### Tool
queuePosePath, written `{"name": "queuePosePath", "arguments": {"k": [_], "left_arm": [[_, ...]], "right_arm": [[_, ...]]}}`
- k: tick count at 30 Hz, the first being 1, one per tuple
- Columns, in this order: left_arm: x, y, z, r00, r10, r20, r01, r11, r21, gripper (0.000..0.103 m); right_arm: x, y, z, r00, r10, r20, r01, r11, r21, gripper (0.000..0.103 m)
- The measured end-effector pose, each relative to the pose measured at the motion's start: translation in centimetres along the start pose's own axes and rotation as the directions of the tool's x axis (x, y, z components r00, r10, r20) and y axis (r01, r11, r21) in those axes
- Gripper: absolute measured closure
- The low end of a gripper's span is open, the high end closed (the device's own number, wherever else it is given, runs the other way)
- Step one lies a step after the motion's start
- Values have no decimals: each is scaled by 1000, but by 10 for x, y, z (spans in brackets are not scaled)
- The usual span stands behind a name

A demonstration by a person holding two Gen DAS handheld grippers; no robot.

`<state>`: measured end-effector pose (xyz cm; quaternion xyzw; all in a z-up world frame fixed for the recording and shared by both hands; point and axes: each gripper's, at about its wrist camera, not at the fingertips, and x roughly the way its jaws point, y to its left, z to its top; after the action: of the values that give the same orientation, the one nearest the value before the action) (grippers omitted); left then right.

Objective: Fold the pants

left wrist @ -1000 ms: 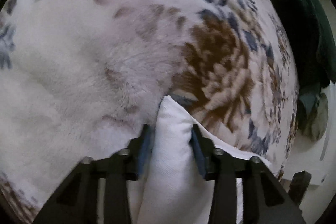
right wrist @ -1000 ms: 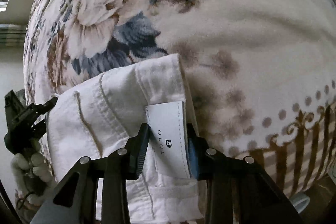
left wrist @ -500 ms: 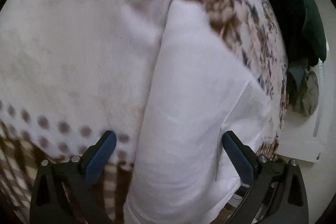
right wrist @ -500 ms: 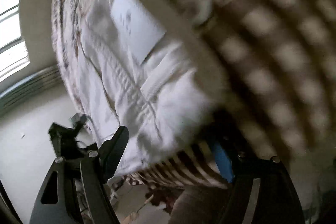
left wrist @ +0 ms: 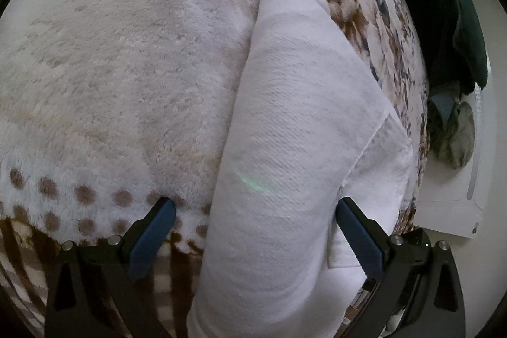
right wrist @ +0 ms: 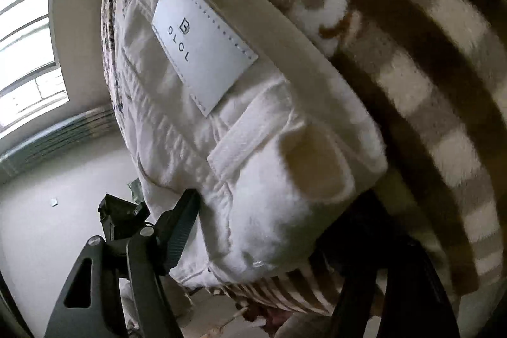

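Observation:
The white pants (left wrist: 285, 132) lie folded in a long bundle on the floral fleece blanket (left wrist: 111, 68). My left gripper (left wrist: 256, 227) is open wide. The near end of the bundle lies between its blue pads (left wrist: 155, 227), and the left pad stands clear of the cloth. In the right wrist view the waistband end of the pants (right wrist: 253, 163) shows a white label (right wrist: 202, 53) and a belt loop. My right gripper (right wrist: 275, 211) straddles that end with its jaws closing. Its left finger (right wrist: 180, 224) is at the cloth's edge and the right one is hidden in shadow.
A dark green heap of clothes (left wrist: 443, 5) and a grey garment (left wrist: 456, 135) lie beyond the blanket's right edge. The brown checked border (right wrist: 427, 84) marks the bed's near edge. A window (right wrist: 28, 53) and pale floor (right wrist: 47, 227) lie to the left.
Both grippers let go of the pants and drew back toward the bed's edge. The left jaws opened wide. The right gripper rolled and dropped lower.

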<state>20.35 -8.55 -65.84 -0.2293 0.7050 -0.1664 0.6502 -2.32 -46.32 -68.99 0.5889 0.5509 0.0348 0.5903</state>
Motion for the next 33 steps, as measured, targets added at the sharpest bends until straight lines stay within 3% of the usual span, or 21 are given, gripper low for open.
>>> {"name": "queuePosePath", "arguments": {"k": [2, 3, 4, 7, 9, 15, 19, 21, 26, 33], "left_arm": [[-4, -5, -3, 999, -36, 33, 35, 999, 39, 19], [-5, -9, -5, 998, -59, 37, 57, 997, 57, 45], [-7, -13, -6, 998, -56, 43, 52, 996, 75, 56], [-20, -22, -8, 994, -86, 65, 80, 993, 89, 70], [-34, -30, -9, 991, -110, 82, 103, 990, 92, 75], [-86, -60, 2, 974, -156, 164, 136, 983, 125, 79], [-125, -58, 32, 952, -193, 239, 167, 978, 126, 79], [-143, -55, 56, 937, -202, 284, 168, 976, 139, 79], [-183, -34, 135, 905, -221, 364, 177, 973, 151, 79], [-234, 20, 273, 878, -188, 440, 120, 977, 177, 79]], "right_arm": [[10, 3, 1, 1000, 27, -6, -27, 1000, 14, 29], [12, 7, 2, 999, 43, 4, -43, 999, 10, 45], [14, 15, 1, 1000, 24, 14, -24, 1000, -11, 55], [15, 35, -8, 999, 30, 40, -28, 999, -43, 68], [10, 45, -12, 998, 40, 50, -38, 998, -48, 71], [7, 130, -15, 995, 62, 75, -49, 986, -158, 74], [2, 187, 11, 993, 93, 76, -73, 969, -237, 74], [6, 211, 26, 992, 101, 75, -75, 955, -288, 74], [62, 302, 65, 987, 139, 82, -99, 924, -370, 74], [185, 438, 128, 983, 161, 88, -100, 871, -480, 74]]}}
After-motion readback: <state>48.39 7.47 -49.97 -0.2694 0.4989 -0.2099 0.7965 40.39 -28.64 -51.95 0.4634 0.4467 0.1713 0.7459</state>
